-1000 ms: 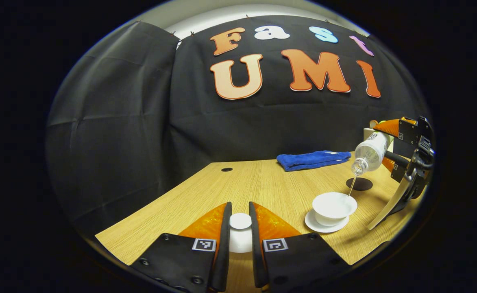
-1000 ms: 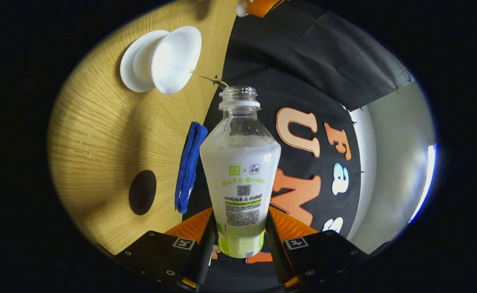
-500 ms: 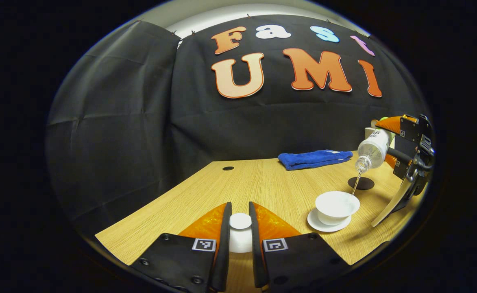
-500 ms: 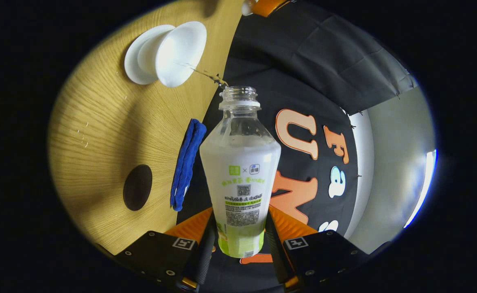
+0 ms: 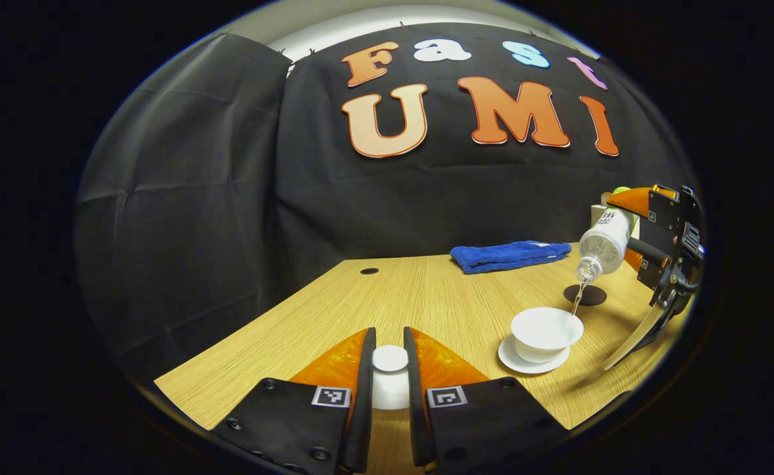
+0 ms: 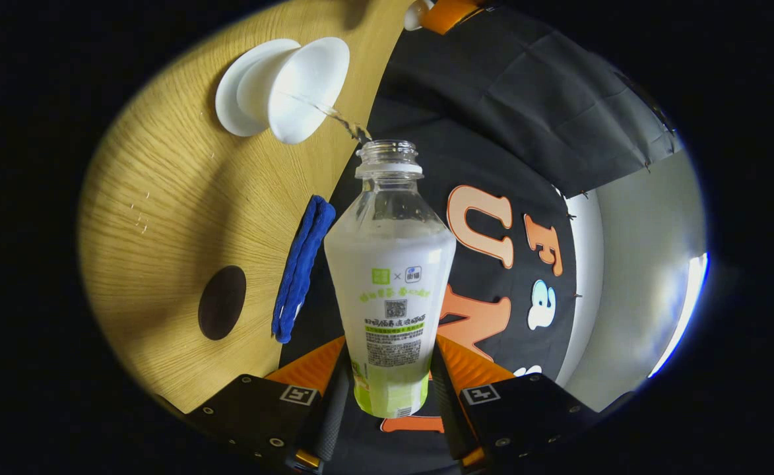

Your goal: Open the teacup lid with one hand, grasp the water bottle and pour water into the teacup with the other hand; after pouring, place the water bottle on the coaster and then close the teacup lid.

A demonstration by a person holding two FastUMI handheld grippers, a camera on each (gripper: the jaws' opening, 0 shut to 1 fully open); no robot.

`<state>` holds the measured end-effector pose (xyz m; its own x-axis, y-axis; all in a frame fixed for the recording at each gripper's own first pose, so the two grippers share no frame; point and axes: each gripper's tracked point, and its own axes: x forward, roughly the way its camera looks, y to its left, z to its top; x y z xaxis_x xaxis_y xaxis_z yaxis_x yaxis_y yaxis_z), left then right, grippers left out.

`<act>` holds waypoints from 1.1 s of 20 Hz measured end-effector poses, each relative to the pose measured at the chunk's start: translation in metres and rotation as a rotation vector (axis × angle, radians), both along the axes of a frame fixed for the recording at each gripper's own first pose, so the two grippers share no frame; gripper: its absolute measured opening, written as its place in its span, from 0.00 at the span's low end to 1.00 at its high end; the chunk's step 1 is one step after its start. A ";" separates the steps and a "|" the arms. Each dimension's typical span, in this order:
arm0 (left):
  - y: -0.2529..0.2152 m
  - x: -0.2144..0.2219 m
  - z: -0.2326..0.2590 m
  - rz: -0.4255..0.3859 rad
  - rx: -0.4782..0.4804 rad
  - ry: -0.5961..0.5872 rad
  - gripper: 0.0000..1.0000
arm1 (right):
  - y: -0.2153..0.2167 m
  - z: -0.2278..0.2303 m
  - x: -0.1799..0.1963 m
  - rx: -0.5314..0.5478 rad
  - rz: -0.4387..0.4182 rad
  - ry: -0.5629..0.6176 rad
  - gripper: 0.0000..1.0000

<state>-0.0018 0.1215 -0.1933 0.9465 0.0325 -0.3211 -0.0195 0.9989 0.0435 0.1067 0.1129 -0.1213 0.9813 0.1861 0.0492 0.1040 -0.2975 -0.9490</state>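
White china, blue cloth, pale wood

The teacup [image 5: 546, 328], its saucer [image 5: 532, 363] and the lid [image 5: 390, 358] are plain white. The water bottle [image 6: 390, 264] is clear with a white label fading to green (small dark print). The towel [image 5: 509, 255] is royal blue, the coaster [image 6: 222, 303] dark brown, the table [image 5: 426, 297] light wood grain. The gripper fingers [image 5: 439, 363] are orange and black.

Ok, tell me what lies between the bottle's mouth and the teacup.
A thin stream of water runs from the water bottle mouth into the teacup, plain in the right gripper view; nothing else lies in that gap. The left gripper view shows it too.
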 end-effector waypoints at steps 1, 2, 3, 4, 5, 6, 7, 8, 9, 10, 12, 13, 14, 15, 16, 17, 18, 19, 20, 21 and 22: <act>-0.002 0.000 -0.001 -0.005 -0.006 0.003 0.28 | 0.000 0.001 -0.001 -0.004 0.003 -0.002 0.65; -0.002 0.000 -0.003 -0.006 -0.009 0.005 0.28 | 0.000 0.001 0.000 -0.010 0.006 -0.002 0.65; -0.002 -0.001 -0.004 -0.007 -0.010 0.007 0.29 | 0.001 0.000 0.000 -0.017 0.010 -0.001 0.65; -0.002 0.000 -0.004 -0.007 -0.011 0.006 0.26 | 0.001 -0.001 0.000 -0.025 0.012 0.002 0.65; -0.002 0.000 -0.004 -0.007 -0.011 0.006 0.28 | -0.001 -0.004 -0.001 -0.034 0.013 0.006 0.65; -0.002 -0.002 -0.006 -0.007 -0.010 0.011 0.28 | 0.001 -0.004 -0.002 -0.044 0.017 0.002 0.65; -0.002 -0.002 -0.009 -0.008 -0.011 0.017 0.28 | 0.002 -0.003 -0.003 -0.052 0.021 -0.002 0.65; -0.002 -0.003 -0.010 -0.008 -0.013 0.021 0.26 | 0.001 -0.003 -0.003 -0.051 0.023 -0.001 0.65; -0.002 -0.004 -0.011 -0.008 -0.015 0.025 0.28 | 0.002 -0.004 -0.003 -0.045 0.023 0.001 0.65; -0.002 -0.004 -0.012 -0.008 -0.015 0.026 0.28 | 0.002 -0.003 -0.002 -0.042 0.027 -0.001 0.65; -0.001 -0.004 -0.010 -0.009 -0.013 0.023 0.28 | 0.007 -0.001 -0.003 -0.050 0.036 -0.008 0.65; 0.000 -0.004 -0.009 -0.009 -0.010 0.021 0.28 | 0.010 -0.003 -0.003 -0.059 0.036 -0.003 0.65; -0.001 -0.003 -0.009 -0.012 -0.008 0.018 0.28 | 0.008 -0.005 -0.003 -0.074 0.043 0.007 0.65; -0.002 -0.002 -0.007 -0.014 -0.005 0.014 0.28 | 0.010 -0.005 -0.004 -0.086 0.048 0.004 0.65; -0.003 -0.002 -0.007 -0.018 -0.003 0.013 0.28 | 0.010 -0.005 -0.004 -0.092 0.053 0.004 0.65; -0.004 -0.001 -0.006 -0.021 -0.001 0.011 0.28 | 0.009 -0.005 -0.003 -0.098 0.054 0.004 0.65; -0.003 -0.002 -0.006 -0.023 -0.001 0.011 0.28 | 0.008 -0.004 -0.003 -0.103 0.054 0.003 0.65; -0.004 -0.001 -0.005 -0.025 -0.005 0.009 0.28 | 0.007 -0.002 -0.002 -0.105 0.053 -0.001 0.65; -0.005 0.000 -0.006 -0.026 -0.007 0.010 0.28 | 0.008 0.000 -0.001 -0.107 0.054 -0.004 0.65; -0.005 0.000 -0.006 -0.027 -0.007 0.011 0.28 | 0.009 0.000 -0.001 -0.113 0.058 -0.010 0.65; -0.005 -0.001 -0.006 -0.027 -0.006 0.013 0.28 | 0.010 0.003 0.000 -0.120 0.063 -0.015 0.65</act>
